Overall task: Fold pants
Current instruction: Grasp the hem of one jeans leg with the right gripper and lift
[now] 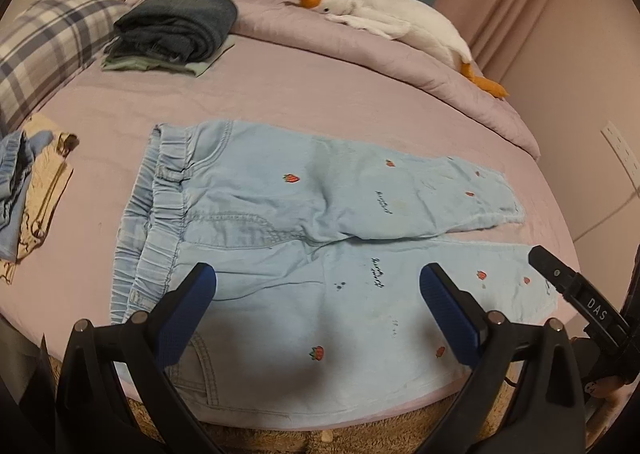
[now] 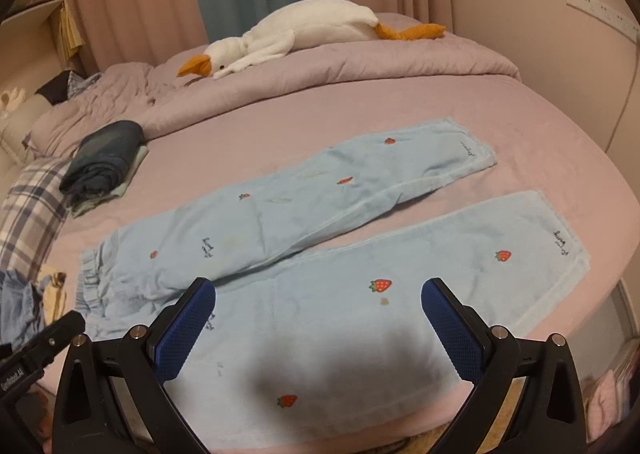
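Denim pants [image 1: 304, 214] near leg's edge cut off

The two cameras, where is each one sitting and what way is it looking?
Left wrist: sits on the left gripper, above the bed's near edge, facing the waistband end of the pants; its open blue-padded fingers and the other gripper's tip show.
Right wrist: sits on the right gripper, facing the pants legs; its open fingers show.
Both see: pants, toy goose, folded dark clothes, plaid pillow.
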Motion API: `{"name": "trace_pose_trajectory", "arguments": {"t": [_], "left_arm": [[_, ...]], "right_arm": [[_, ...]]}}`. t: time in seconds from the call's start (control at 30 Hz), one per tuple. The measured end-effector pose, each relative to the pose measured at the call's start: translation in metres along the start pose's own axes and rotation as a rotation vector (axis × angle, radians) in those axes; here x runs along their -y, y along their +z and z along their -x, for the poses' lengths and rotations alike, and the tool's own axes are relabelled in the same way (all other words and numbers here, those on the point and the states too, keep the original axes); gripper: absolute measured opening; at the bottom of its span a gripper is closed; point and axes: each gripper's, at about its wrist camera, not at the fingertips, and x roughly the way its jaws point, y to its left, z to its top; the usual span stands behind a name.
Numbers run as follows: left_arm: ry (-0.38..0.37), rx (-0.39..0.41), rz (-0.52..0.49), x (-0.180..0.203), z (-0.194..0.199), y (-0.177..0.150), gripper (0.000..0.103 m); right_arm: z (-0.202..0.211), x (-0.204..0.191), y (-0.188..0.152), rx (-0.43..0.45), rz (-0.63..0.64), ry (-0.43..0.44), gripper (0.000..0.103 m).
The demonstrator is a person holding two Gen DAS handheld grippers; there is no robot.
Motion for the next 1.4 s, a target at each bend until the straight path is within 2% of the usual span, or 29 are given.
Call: {"name": "trace_pose_trajectory", "arguments": {"t": [0.07,0.17,0.23,0.3,0.37,0.47,0.57,0.63,0.67,0.7,0.77,0.8,0.83,0.87,0.97,1.0,1.1,1.17,1.27,1.4], "left_arm": [[0.009,-0.012,0.028,-0.006,-0.004,0.002,0.102],[0.012,-0.022,0.082,-0.016,-0.008,0.006,0.102],[0.004,-0.025,0.129,-0.025,-0.010,0.007,0.102],[0.006,-0.039,0.171,-0.034,-0.013,0.008,0.102],[0.013,-0.050,0.209,-0.041,-0.014,0.007,0.102],[0.019,-0.068,0.253,-0.051,-0.016,0.006,0.102],[0.024,-0.079,0.275,-0.056,-0.017,0.005,0.101],[0.026,-0.083,0.288,-0.059,-0.018,0.005,0.101],[0.023,-0.085,0.298,-0.060,-0.019,0.005,0.101],[0.021,-0.087,0.303,-0.062,-0.019,0.005,0.101],[0.006,-0.089,0.315,-0.064,-0.020,0.007,0.101],[0.000,-0.090,0.319,-0.064,-0.021,0.009,0.101],[-0.007,-0.091,0.324,-0.063,-0.021,0.012,0.101],[-0.024,-0.086,0.332,-0.062,-0.021,0.016,0.101],[-0.078,-0.049,0.345,-0.055,-0.016,0.029,0.101],[-0.088,-0.039,0.347,-0.052,-0.015,0.033,0.101],[-0.133,-0.026,0.341,-0.039,-0.022,0.050,0.102],[-0.167,-0.051,0.342,-0.028,-0.040,0.064,0.102],[-0.182,-0.118,0.338,-0.013,-0.072,0.080,0.101],[-0.162,-0.165,0.328,0.002,-0.108,0.099,0.102]], "right_arm": [[-0.006,-0.002,0.010,-0.011,0.006,-0.018,0.103],[-0.020,-0.002,0.044,0.010,0.001,-0.008,0.103],[-0.042,0.007,0.077,-0.011,-0.058,0.053,0.103],[-0.078,0.019,0.109,-0.090,-0.160,0.110,0.103],[-0.116,0.027,0.135,-0.157,-0.227,0.092,0.103],[-0.178,0.032,0.163,-0.221,-0.264,-0.028,0.102],[-0.240,0.036,0.177,-0.292,-0.247,-0.159,0.093],[-0.272,0.046,0.176,-0.347,-0.259,-0.192,0.087],[-0.283,0.051,0.173,-0.372,-0.261,-0.228,0.074],[-0.292,0.058,0.167,-0.397,-0.258,-0.275,0.053],[-0.284,0.061,0.161,-0.315,-0.246,-0.265,0.045],[-0.279,0.062,0.160,-0.306,-0.231,-0.273,0.020],[-0.269,0.064,0.158,-0.290,-0.222,-0.258,0.007],[-0.259,0.068,0.156,-0.270,-0.230,-0.227,0.005],[-0.198,0.084,0.143,-0.163,-0.273,-0.062,0.005],[-0.168,0.090,0.133,-0.115,-0.285,-0.002,0.005],[-0.095,0.108,0.092,-0.006,-0.276,0.103,0.005],[-0.061,0.118,0.057,0.031,-0.278,0.126,0.005],[-0.038,0.125,0.007,0.024,-0.281,0.109,0.005],[-0.035,0.132,-0.019,-0.026,-0.260,0.105,0.005]]}}
